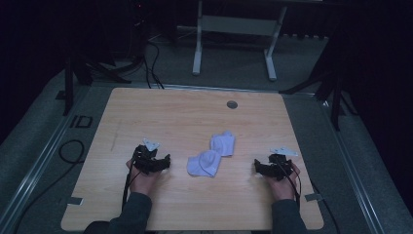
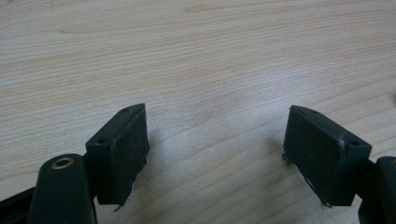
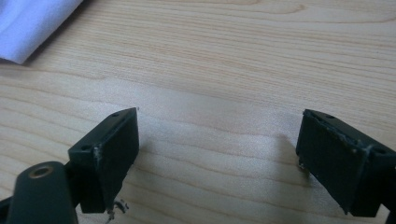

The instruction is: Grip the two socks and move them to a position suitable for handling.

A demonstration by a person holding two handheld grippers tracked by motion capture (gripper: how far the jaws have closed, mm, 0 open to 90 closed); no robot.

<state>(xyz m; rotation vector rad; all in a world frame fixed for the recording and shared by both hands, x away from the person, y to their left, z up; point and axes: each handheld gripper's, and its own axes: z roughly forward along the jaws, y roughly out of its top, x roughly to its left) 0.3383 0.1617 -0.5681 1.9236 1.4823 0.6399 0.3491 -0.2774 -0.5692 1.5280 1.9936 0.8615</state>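
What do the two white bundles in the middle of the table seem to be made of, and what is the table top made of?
The two white soft bundles look like knitted cloth, probably rolled socks: matte, with rounded folds and a limp edge. The pale wooden table top shows long grain lines under a smooth, faintly shiny finish; whether it is solid wood or a printed laminate cannot be told.

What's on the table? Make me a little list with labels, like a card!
table: light wooden table, small round grey cap near its far edge
socks: two white socks, near sock and far sock, lying touching in the middle
left gripper: open, nothing between its jaws, resting left of the socks
right gripper: open, nothing between its jaws, right of the socks
hands: one on each gripper
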